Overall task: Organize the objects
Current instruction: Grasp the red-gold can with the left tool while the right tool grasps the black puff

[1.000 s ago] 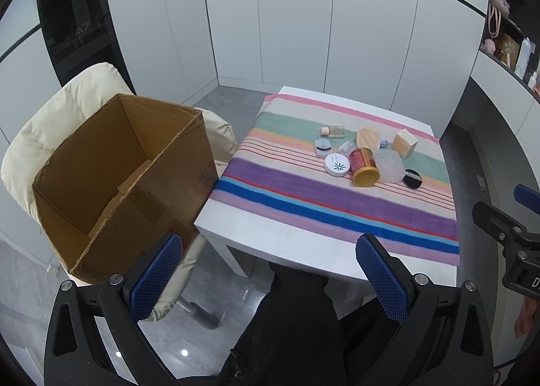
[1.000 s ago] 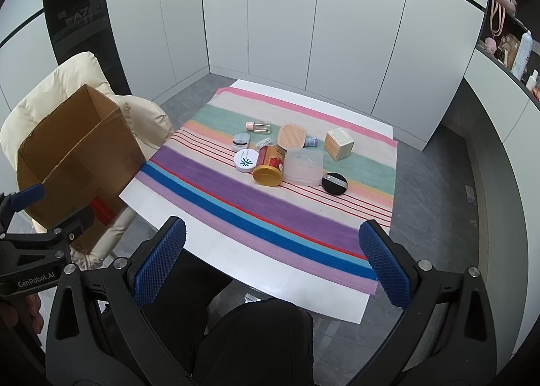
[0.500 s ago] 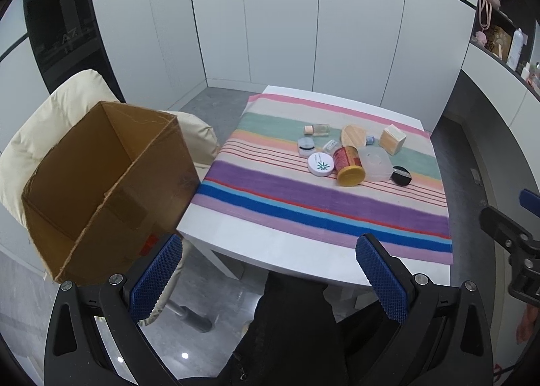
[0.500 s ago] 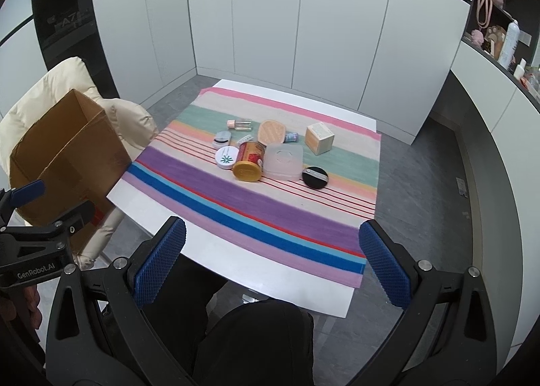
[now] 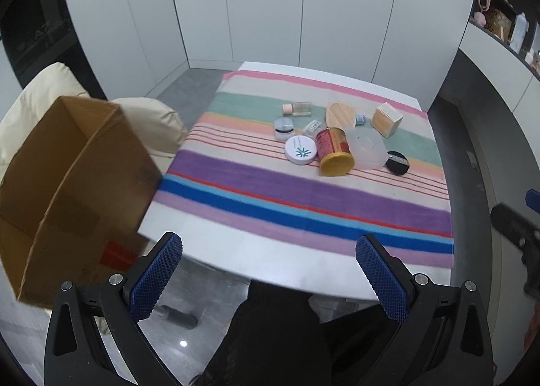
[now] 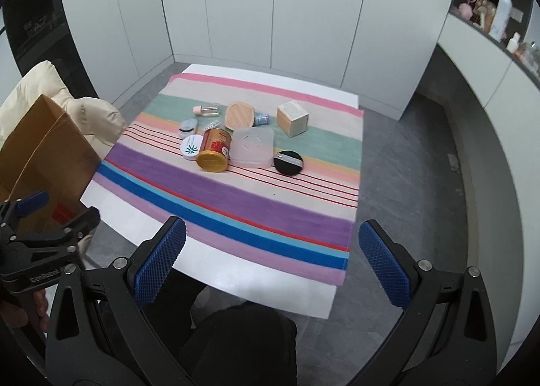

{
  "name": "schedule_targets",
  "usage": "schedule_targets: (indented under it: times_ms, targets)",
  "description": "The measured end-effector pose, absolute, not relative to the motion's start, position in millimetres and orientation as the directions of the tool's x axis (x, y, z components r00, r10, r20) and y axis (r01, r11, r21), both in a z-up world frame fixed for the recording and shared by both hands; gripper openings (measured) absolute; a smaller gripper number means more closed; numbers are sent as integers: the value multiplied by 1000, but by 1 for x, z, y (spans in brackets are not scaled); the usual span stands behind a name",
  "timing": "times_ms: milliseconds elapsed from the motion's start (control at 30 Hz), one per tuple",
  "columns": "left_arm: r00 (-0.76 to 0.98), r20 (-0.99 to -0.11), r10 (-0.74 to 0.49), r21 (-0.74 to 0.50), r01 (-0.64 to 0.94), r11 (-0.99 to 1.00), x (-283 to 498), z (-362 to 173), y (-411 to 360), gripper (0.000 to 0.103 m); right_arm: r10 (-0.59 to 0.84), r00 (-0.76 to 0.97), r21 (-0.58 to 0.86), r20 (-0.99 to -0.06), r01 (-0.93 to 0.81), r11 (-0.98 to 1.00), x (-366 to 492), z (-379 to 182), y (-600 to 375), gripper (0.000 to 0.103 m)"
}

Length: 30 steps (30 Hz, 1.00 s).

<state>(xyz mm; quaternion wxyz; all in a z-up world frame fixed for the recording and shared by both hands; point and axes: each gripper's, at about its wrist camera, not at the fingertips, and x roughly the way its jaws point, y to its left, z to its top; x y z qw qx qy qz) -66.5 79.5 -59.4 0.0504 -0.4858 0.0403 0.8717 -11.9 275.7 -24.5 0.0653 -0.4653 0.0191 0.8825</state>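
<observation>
The scattered objects sit in a tight cluster in the upper middle of both views, on a striped multicoloured cloth (image 6: 256, 203) over a white table (image 6: 236, 278). An open brown cardboard box (image 5: 67, 176), at the left edge on a cream padded chair (image 5: 148, 122), looks like the likely destination. The left gripper (image 5: 270, 271) and right gripper (image 6: 271, 262) both hang wide open and empty, well short of the cluster. Starting with the bulkiest outer pieces seems wise: the frosted plastic square container (image 6: 252, 147), then the tipped red tin with a gold lid (image 6: 214, 149), which may roll, then the tan cube box (image 6: 293, 118), leaving the black round compact (image 6: 288, 162) for later.
</observation>
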Motion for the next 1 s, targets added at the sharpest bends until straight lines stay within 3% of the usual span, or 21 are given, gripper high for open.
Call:
schedule_targets:
  times_ms: [300,600,867,1000]
  targets:
    - [-503,-864,33,53,-157,-986,-118,-92,116,103,100,-519,-87,-849,-50,-995,-70,-66,286,103]
    - [-470,-881,53,30,-167,-986,-163,-134,143,103,128,-438,-107,-890,-71,-992,-123,-139,321,103]
    - [-445,-893,69,13,-179,-984,-197,-164,173,103,90,-392,-44,-916,-124,-991,-156,-183,351,103]
    - [-423,-904,60,22,-186,-982,-212,-181,182,97,87,-381,-55,-920,-96,-994,-167,-202,351,103]
